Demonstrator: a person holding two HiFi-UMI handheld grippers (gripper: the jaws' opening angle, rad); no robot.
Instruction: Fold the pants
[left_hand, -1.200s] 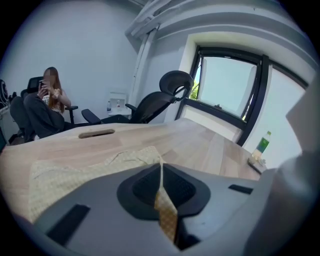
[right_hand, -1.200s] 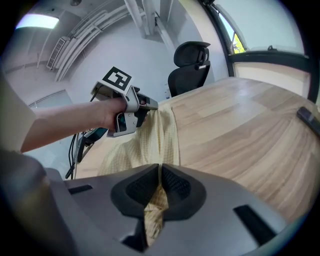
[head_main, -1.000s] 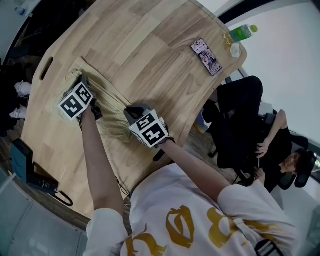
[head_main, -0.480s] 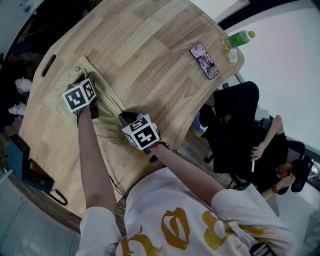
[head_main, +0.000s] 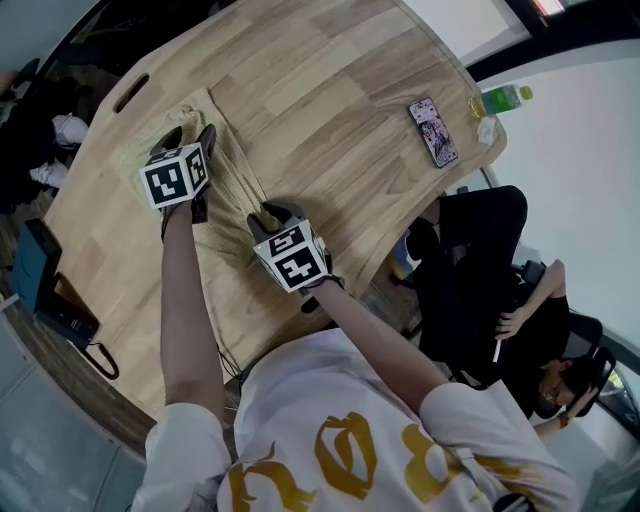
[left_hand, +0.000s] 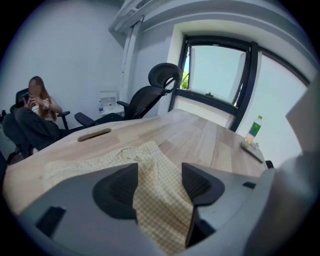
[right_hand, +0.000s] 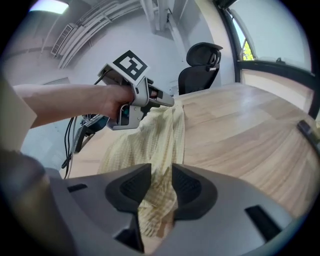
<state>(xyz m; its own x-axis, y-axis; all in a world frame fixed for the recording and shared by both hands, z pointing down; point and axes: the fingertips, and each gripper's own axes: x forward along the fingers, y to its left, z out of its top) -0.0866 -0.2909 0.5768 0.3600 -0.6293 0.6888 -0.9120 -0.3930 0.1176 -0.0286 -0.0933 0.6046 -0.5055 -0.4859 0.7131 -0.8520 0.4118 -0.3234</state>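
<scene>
Head view: the yellow checked pants (head_main: 236, 192) lie along the left side of the tabletop (head_main: 330, 100), running toward its near edge. The left gripper (head_main: 190, 140) has jaws that have just been opening and stand wide, with cloth lying loose between them. The right gripper (head_main: 276, 212) has also just been opening; its jaws are narrowly apart around a bunched fold.

1. I can't read a single word or number anywhere.
2. The gold lettering on the white shirt (head_main: 350, 455) is too ornate to make out.
3. The green bottle (head_main: 503, 98) has a label too small to read.
4. The left marker cube (head_main: 178, 177) and right marker cube (head_main: 293, 258) show only black-and-white square patterns.
</scene>
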